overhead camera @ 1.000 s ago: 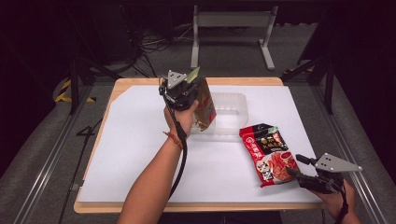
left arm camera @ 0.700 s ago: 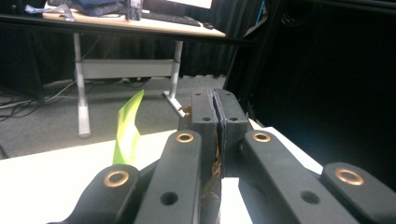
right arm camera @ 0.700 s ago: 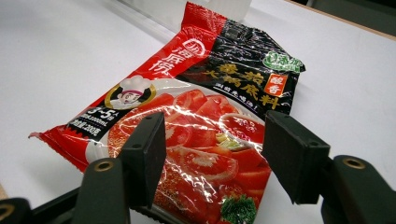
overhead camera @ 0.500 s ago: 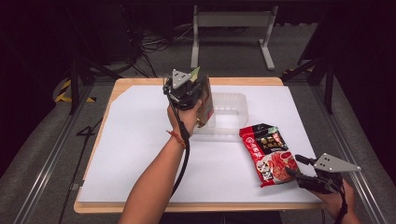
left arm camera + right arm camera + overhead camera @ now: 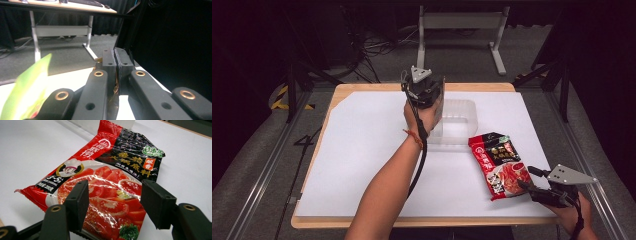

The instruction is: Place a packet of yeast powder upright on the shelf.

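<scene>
Green-edged packet [image 5: 30, 87], pinched between the tight-closed jaws of the left gripper [image 5: 428, 90], held above the clear plastic bin [image 5: 462, 107]. Just right of that bin, red soup-base pouch [image 5: 500, 164] printed "3~5人", flat on the white table [image 5: 362, 150]. Right gripper [image 5: 115, 205] gaping, straddling its near end, nothing gripped.

A wooden table [image 5: 362, 89] carries a white sheet [image 5: 362, 150]. On the sheet lie a clear plastic container [image 5: 459, 117] and a red soup-base packet [image 5: 501, 162], just beside each other.
</scene>
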Demonstrator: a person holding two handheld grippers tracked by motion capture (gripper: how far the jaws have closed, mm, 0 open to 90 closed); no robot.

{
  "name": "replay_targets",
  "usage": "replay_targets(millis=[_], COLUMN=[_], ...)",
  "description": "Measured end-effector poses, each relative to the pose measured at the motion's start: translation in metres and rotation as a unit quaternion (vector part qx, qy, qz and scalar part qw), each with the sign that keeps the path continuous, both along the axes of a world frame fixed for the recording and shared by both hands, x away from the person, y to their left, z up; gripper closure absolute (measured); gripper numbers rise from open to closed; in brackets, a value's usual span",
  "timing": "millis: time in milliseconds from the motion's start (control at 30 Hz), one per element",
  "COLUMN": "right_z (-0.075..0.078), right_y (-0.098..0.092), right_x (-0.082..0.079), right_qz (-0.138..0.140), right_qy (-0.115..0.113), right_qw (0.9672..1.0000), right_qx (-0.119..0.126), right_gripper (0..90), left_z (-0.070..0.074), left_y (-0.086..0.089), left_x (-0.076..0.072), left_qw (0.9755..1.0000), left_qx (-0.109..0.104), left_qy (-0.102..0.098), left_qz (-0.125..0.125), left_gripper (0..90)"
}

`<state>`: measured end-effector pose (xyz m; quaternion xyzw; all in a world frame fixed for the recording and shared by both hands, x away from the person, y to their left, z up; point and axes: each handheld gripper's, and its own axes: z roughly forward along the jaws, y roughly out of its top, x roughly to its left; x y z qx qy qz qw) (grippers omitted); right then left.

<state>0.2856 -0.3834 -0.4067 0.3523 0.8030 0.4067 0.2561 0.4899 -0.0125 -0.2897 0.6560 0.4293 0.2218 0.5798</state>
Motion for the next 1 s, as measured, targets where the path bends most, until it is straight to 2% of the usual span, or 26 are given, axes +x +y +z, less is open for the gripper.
replay_targets(millis=[100,267,300,367,400,467,667,700,767,800,867,1000], right_z=[0.001,0.001,0.000,0.000,0.000,0.000,-0.001,-0.001,-0.001,-0.001,-0.002,-0.001], right_y=[0.000,-0.002,-0.002,-0.002,-0.002,-0.003,-0.001,0.000,0.000,0.000,0.000,-0.001], right_x=[0.000,0.000,0.000,0.000,0.000,0.000,-0.001,-0.001,-0.001,-0.001,0.000,-0.001], right_qz=[0.001,0.001,0.001,0.001,0.001,0.001,0.003,0.003,0.003,0.003,0.003,0.002], right_qy=[-0.003,-0.004,-0.002,-0.002,-0.001,0.000,0.000,0.002,0.002,0.002,0.003,0.002], right_qw=[1.0000,1.0000,1.0000,1.0000,1.0000,1.0000,1.0000,1.0000,1.0000,1.0000,1.0000,1.0000], right_qx=[0.002,0.002,0.001,0.000,0.000,0.001,-0.002,-0.002,-0.005,-0.004,-0.004,-0.003], right_gripper=[40.4,40.6,40.6,40.7,40.7,40.7,40.6,40.6,40.7,40.6,40.7,40.6], left_z=[-0.001,0.001,0.001,0.002,0.003,0.003,0.006,0.005,-0.002,-0.002,-0.011,-0.027], left_y=[-0.010,-0.020,-0.022,-0.022,-0.020,-0.018,-0.002,0.000,0.001,0.001,-0.003,-0.005], left_x=[0.006,0.009,0.010,0.011,0.013,0.015,0.024,0.026,0.029,0.029,0.027,0.024], left_qw=[0.9999,0.9999,0.9997,0.9999,0.9999,0.9997,0.9990,0.9987,0.9984,0.9984,0.9985,0.9987], left_qx=[-0.001,0.007,0.016,0.016,0.010,0.019,0.014,0.013,-0.002,-0.002,0.012,0.015], left_qy=[0.009,0.009,0.008,0.003,0.007,0.004,0.012,0.016,0.031,0.031,0.034,0.041], left_qz=[-0.008,-0.012,-0.013,-0.003,-0.004,0.012,0.040,0.046,0.047,0.047,0.042,0.027], left_gripper=[87.6,87.6,87.6,87.6,87.7,87.7,87.7,87.7,87.7,87.6,87.3,87.0])
